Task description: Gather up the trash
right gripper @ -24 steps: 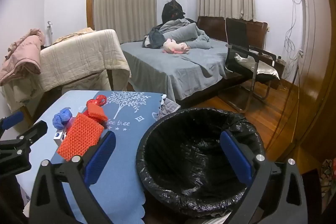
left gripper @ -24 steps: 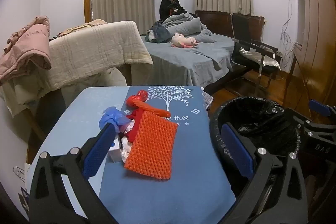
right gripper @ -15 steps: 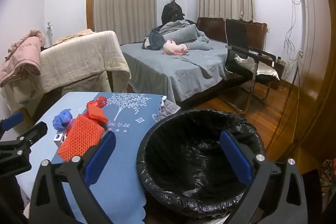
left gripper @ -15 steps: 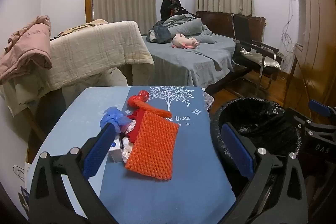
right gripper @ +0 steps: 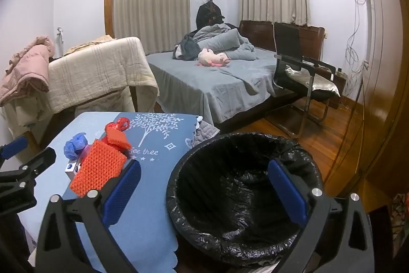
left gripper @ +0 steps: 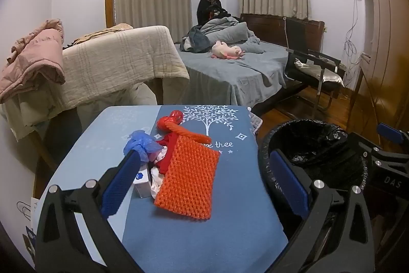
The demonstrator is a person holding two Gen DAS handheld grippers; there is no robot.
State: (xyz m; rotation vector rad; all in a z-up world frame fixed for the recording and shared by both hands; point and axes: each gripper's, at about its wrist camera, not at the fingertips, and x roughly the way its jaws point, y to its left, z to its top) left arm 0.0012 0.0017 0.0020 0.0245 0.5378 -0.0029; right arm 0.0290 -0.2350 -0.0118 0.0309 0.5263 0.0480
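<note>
An orange knitted piece lies on the blue table cloth, over red scraps, a crumpled blue wad and a small white box. My left gripper is open and empty, just above and before this pile. The pile also shows in the right wrist view. My right gripper is open and empty above the near rim of a bin with a black bag, which stands right of the table and also shows in the left wrist view.
A beige-draped piece of furniture with a pink jacket stands behind the table. A grey bed with a pink plush toy lies beyond. A black chair stands right on the wooden floor.
The left gripper has drifted slightly; the pile now sits a little closer between its fingers. The right gripper has barely moved.
</note>
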